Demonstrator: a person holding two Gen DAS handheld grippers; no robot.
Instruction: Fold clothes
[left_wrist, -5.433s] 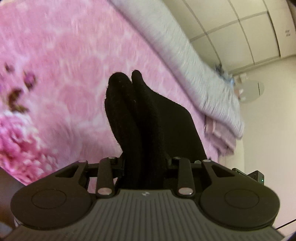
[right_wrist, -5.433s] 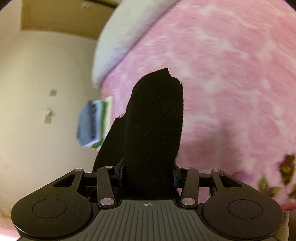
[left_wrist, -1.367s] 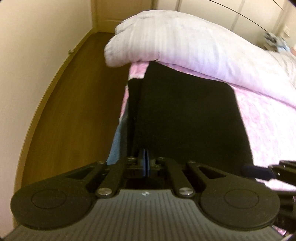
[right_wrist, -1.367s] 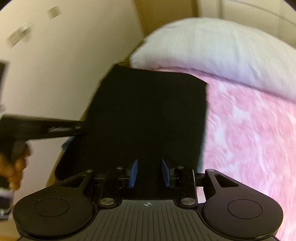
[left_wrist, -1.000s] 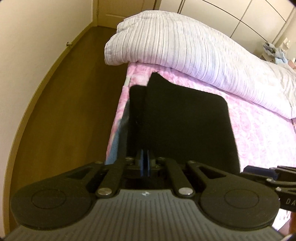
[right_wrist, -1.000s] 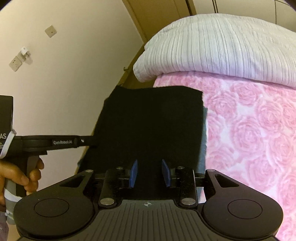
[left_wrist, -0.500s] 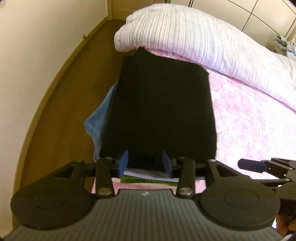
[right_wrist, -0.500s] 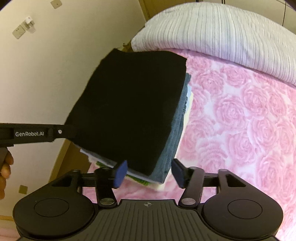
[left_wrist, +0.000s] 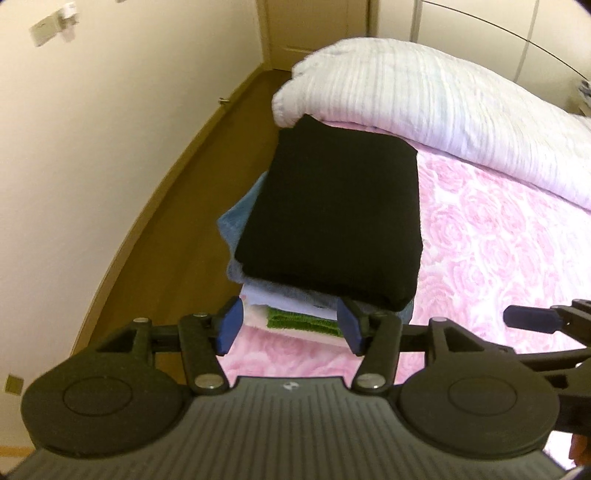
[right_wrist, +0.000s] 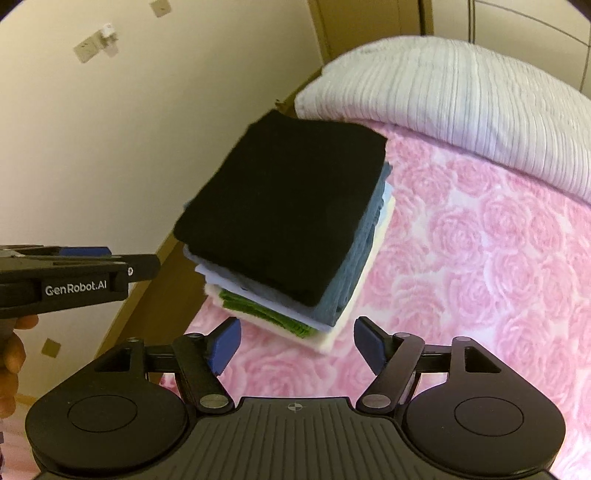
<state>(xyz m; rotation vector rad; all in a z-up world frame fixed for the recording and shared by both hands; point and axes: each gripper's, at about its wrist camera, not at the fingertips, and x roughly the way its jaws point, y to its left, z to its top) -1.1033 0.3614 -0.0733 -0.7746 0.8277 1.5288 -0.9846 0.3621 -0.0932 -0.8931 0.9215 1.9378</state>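
The left tongs (left_wrist: 290, 326) stand wide open, their blue pads empty and clear of the cloth, just in front of a pile of folded clothes (left_wrist: 295, 314). The right tongs (right_wrist: 297, 341) are spread just as wide and hold nothing. A folded black garment (right_wrist: 284, 210) lies on top of the pile, above blue, white and green layers. The pile sits at the edge of the bed (right_wrist: 480, 266) with its pink rose cover, touching the rolled white quilt (left_wrist: 424, 103).

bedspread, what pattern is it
Pink roses on the bedspread, clearest in the right wrist view.
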